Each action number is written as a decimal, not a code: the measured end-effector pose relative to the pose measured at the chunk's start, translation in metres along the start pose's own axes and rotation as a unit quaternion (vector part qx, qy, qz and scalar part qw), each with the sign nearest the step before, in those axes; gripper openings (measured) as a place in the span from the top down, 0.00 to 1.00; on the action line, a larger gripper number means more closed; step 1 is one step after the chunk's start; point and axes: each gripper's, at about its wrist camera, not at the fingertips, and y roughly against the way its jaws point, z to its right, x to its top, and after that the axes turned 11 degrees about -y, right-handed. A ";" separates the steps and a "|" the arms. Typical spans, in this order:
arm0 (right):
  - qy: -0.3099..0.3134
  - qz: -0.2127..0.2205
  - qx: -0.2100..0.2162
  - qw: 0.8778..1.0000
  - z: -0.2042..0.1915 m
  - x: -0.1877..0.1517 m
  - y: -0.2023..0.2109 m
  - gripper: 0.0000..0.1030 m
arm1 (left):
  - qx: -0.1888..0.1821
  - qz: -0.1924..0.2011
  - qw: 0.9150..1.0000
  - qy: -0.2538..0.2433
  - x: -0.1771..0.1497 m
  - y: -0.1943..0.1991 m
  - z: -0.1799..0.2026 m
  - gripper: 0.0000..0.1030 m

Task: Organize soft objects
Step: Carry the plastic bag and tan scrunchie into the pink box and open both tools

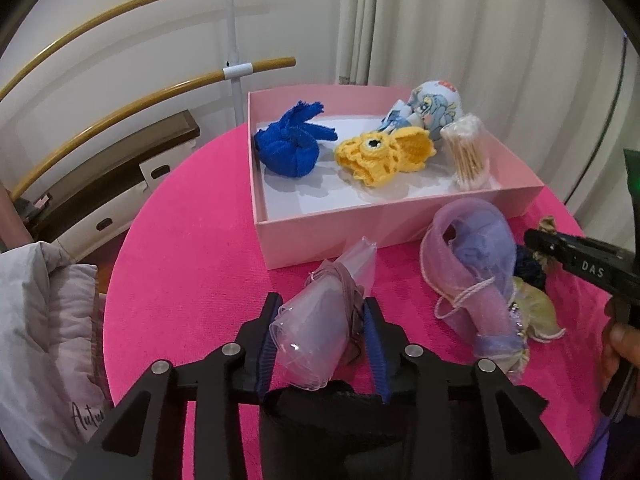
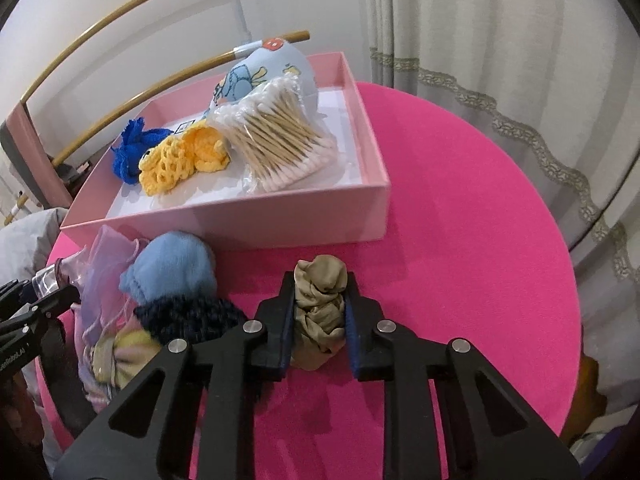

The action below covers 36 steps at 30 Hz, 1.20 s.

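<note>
Both tools are tilting steeply down over the desk's near edge: the left tool [image 1: 322,322] is clamping a clear plastic pouch [image 1: 308,340], the right tool [image 2: 319,312] squeezing a beige stocking bundle [image 2: 320,312].

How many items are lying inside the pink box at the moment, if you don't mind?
4: blue cloth bundle on the left, yellow crochet piece beside it, cotton swab pack on the right, printed fabric ball behind. Smaller things may be hidden.

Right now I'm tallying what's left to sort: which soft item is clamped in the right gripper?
The bunched beige stocking, squeezed between the right gripper pads. The light blue sock and dark knit piece lie loose beside it.
</note>
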 end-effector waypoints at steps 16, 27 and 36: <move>0.012 0.031 0.033 0.999 -0.015 -0.009 0.055 0.82 | 0.016 0.031 0.999 0.000 -0.003 0.048 0.011 0.69; 0.036 0.047 0.061 0.996 -0.041 -0.010 0.083 0.82 | 0.036 0.054 0.998 -0.002 0.001 0.081 0.017 0.69; 0.065 0.063 0.088 0.992 -0.066 0.005 0.102 0.82 | 0.044 0.081 0.996 -0.007 0.020 0.107 0.021 0.69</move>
